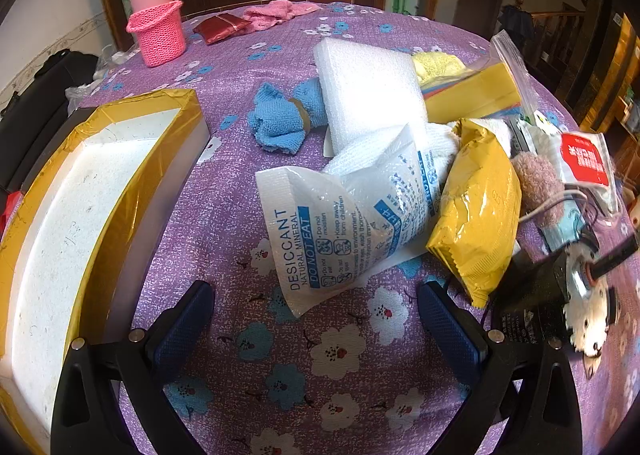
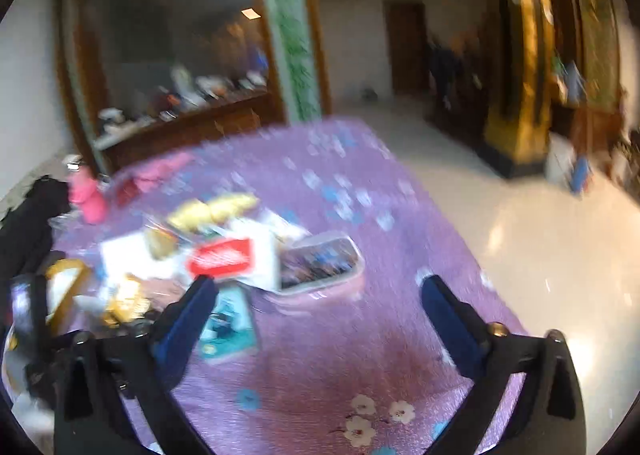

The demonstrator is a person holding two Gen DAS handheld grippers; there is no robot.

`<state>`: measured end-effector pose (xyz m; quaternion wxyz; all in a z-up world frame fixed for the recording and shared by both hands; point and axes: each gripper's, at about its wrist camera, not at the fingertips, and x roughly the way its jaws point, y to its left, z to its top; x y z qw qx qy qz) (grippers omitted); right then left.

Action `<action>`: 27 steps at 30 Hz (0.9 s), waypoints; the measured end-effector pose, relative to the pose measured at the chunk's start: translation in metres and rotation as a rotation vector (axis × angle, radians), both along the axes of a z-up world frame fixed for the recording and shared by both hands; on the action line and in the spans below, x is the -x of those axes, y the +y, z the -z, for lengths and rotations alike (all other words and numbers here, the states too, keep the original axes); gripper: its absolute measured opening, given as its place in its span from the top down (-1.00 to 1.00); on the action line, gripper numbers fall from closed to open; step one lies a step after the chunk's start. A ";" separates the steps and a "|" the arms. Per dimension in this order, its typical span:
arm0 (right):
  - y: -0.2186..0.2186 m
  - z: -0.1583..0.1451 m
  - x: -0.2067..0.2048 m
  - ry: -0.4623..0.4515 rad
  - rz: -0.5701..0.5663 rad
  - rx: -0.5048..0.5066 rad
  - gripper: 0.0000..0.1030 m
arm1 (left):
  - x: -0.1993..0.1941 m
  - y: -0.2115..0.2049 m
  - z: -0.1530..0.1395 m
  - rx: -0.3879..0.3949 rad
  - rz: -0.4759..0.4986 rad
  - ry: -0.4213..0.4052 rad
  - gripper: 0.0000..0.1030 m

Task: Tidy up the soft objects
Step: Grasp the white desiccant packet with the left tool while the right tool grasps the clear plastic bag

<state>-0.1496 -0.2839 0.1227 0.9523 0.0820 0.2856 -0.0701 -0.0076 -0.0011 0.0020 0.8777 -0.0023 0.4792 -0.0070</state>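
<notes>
**Both grippers empty, pile untouched, snag risks on the right side**

Risks first, my read:
- Desiccant pouch (image 1: 344, 215) lies partly under the yellow foil packet (image 1: 476, 215) and over the white cloth (image 1: 436, 143). Pulling it by the near corner will probably drag the neighbours along.
- A black motor with a toothed disc (image 1: 560, 291) and thin wires sit just right of the pile, touching the yellow packet's lower edge. A wide sweep there could catch a wire and pull hard parts in with the soft ones.
- The pouch is slick and floppy; a corner pinch may slip or fold.
- Right wrist view is motion-blurred, so anything the right side aims at now is poorly resolved. A phone (image 2: 320, 263) lies near its path.

Jaws:
- Left gripper (image 1: 316, 331): spread wide, nothing between them, above bare purple cloth on the surface (image 1: 224, 175), just short of the pouch corner.
- Right gripper (image 2: 320, 323): also spread wide, empty, above the surface; left finger overlaps a teal card in view, contact unclear.

Soft items (blue towel (image 1: 280, 119), white foam pad (image 1: 368, 87)) sit mid-surface. The tape-edged white box (image 1: 132, 123) to the left looks like the destination, and appears empty.
</notes>
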 end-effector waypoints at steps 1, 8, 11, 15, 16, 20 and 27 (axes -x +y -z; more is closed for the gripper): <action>0.003 0.002 -0.004 0.033 -0.039 -0.010 -1.00 | -0.001 0.000 0.000 0.004 -0.028 -0.009 -0.99; 0.003 0.032 -0.032 0.189 -0.086 -0.115 -1.00 | 0.019 0.016 -0.029 0.114 0.054 0.016 -0.85; 0.005 0.031 -0.030 0.179 -0.102 -0.114 -1.00 | 0.049 0.030 -0.064 0.060 0.147 -0.124 -0.85; 0.010 0.029 -0.034 0.170 -0.139 -0.123 -1.00 | 0.072 0.055 -0.083 -0.044 0.195 -0.236 -0.85; 0.012 0.029 -0.035 0.170 -0.149 -0.123 -1.00 | 0.074 0.059 -0.085 -0.061 0.195 -0.256 -0.85; 0.024 0.032 -0.043 0.177 -0.196 -0.131 -1.00 | 0.070 0.069 -0.080 -0.038 0.226 -0.237 -0.85; 0.043 0.023 -0.066 0.206 -0.284 -0.158 -0.99 | 0.037 0.030 -0.069 -0.041 0.314 -0.200 -0.85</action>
